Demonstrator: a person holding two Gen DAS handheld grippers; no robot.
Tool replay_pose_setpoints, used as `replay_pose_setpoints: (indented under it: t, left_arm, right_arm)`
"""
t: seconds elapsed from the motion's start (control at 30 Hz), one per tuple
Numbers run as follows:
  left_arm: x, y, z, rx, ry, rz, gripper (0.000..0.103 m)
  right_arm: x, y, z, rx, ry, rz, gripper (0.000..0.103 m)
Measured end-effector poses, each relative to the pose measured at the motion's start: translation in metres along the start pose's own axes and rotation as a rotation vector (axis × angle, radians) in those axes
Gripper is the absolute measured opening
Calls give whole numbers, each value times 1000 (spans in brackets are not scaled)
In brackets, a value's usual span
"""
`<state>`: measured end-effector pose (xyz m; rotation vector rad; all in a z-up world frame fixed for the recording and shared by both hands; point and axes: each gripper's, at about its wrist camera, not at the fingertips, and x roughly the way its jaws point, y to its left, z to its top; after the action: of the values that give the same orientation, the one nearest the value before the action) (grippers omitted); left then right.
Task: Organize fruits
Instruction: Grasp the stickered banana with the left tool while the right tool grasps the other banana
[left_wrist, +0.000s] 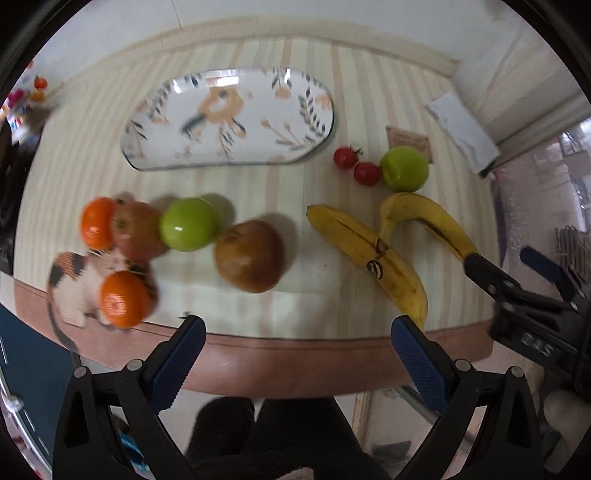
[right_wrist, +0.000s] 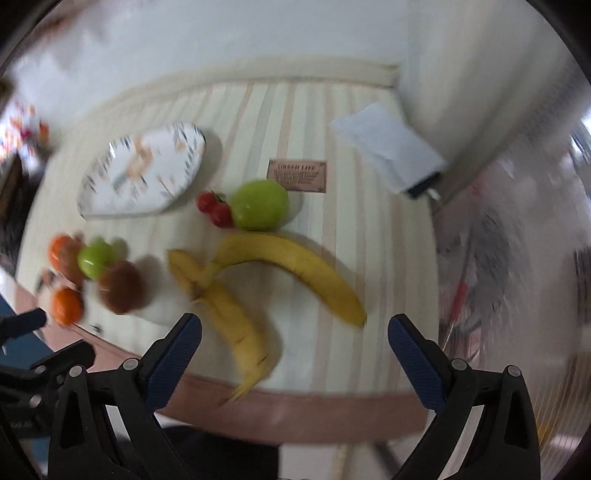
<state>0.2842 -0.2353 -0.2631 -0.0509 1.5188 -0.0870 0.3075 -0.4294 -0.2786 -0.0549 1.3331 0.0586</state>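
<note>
Showing both spread, the left claw (left_wrist: 295, 332) view alone catches the right claw (left_wrist: 509, 269) beside bananas (left_wrist: 391, 258).

Left gripper (left_wrist: 297, 334) held with jaws spread wide, blue-padded fingers (left_wrist: 417, 363) parted and empty, poised over the near edge of the table (left_wrist: 295, 354). Right gripper (right_wrist: 293, 330) likewise wide apart and gripping nothing, hovering at that same table edge; seen from the left wrist view, off to the right of the left gripper, its black finger (left_wrist: 487, 275) reaching in over the table's right side.
</note>
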Motion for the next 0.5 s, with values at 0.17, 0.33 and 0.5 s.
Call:
replay_pose_setpoints:
  t: [0.17, 0.33, 0.5]
  left_arm:
    - [33, -9, 20, -57, 57, 11, 102]
    - [47, -17, 31, -60, 79, 21, 102]
    - [55, -23, 37, -65, 92, 17, 102]
  right_arm:
    - [55, 9, 33, -179, 47, -2, 97]
    - [86, 13, 46, -254, 90, 62, 94]
    - [102, 14, 40, -271, 125, 82, 57]
